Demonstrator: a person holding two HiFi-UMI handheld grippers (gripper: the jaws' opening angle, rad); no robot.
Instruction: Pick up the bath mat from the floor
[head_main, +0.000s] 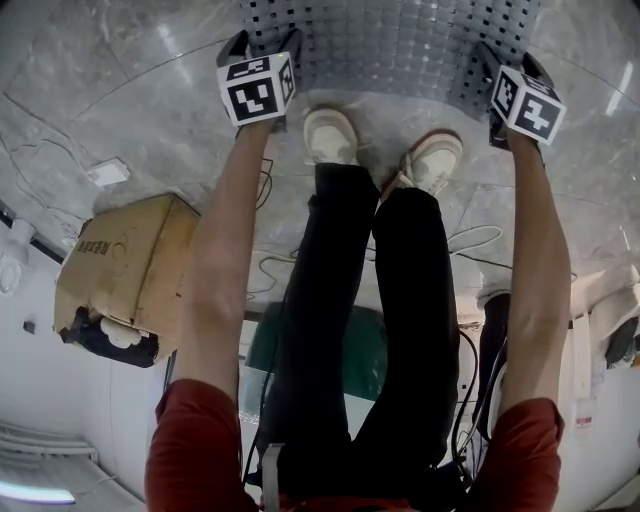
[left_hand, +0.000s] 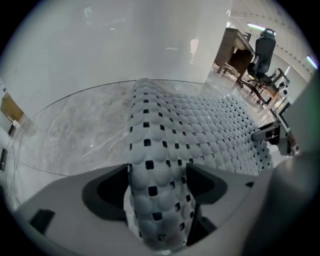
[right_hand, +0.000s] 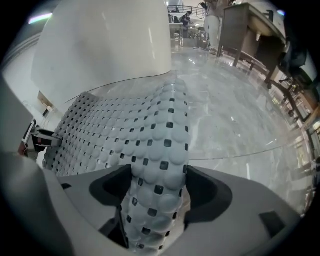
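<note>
now left gripper (left_hand: 157, 172), right gripper (right_hand: 158, 172) gape round mat (left_hand: 200, 125).

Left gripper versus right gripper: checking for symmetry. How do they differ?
The left gripper straddles the bath mat near its left corner, the right gripper near its right. From the left gripper the bath mat spreads rightward; from the right gripper, leftward. Shared: both point down, jaws open, a raised fold between them.
</note>
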